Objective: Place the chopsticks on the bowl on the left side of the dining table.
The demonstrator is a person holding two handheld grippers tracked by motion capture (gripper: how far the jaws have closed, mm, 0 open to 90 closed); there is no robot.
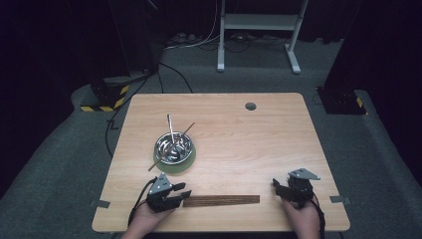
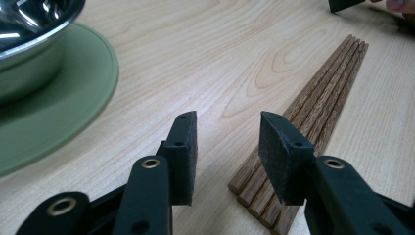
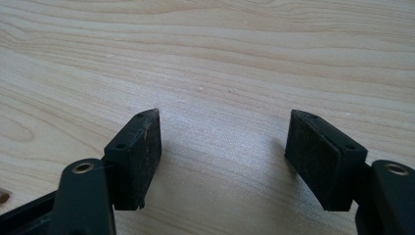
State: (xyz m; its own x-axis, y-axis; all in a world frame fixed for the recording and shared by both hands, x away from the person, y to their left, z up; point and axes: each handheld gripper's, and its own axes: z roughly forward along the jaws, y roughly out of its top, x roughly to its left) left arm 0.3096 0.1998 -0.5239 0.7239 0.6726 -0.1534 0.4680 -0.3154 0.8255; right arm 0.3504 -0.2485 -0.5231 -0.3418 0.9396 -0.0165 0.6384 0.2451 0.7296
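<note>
My left gripper [image 2: 227, 147] stands open and empty at the near end of the wooden chopsticks [image 1: 221, 200], which lie in a flat row on the table [image 1: 249, 144] beside the steel bowl [image 1: 173, 146]. My right gripper [image 3: 222, 152] is open over bare wood, holding nothing.

Black tongs [image 1: 182, 193], brass-ringed screws, grey triangular plates

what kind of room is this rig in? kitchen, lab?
Most likely a lab or recording studio, not a kitchen: a lone wooden table on grey carpet, dark curtains around it, cables trailing across the floor, hazard-striped stand bases, and a white metal frame behind.
</note>
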